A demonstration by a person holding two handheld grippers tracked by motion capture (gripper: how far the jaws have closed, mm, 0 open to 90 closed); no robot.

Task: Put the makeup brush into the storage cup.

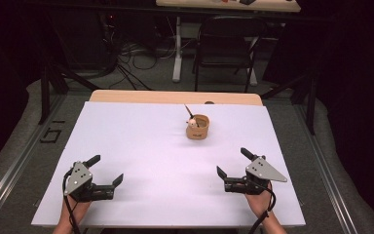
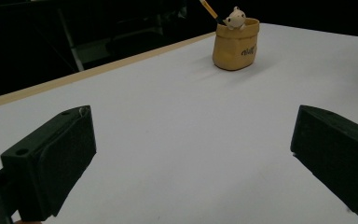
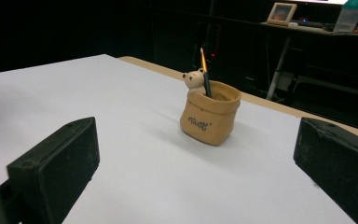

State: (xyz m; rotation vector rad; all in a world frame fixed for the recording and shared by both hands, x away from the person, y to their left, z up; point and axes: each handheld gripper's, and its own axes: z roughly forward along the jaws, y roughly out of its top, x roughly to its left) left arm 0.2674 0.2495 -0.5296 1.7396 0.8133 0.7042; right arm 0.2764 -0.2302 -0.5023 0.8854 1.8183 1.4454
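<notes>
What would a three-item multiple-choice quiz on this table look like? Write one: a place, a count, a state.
1. Where does the pot stand?
A. on the far middle of the white sheet
B. between the left gripper's jaws
C. on the chair

2. How many pencils stick out of the pot?
A. none
B. one
C. three

3. How do the two grippers stand?
A. both shut on the pot
B. left shut, right open
C. both open, holding nothing

Key: 1 A, the high view shows the pot beyond both grippers on the sheet. 2 B, one pencil rises beside the bear figure. 3 C, the left gripper and right gripper have their jaws spread over bare sheet.
</notes>
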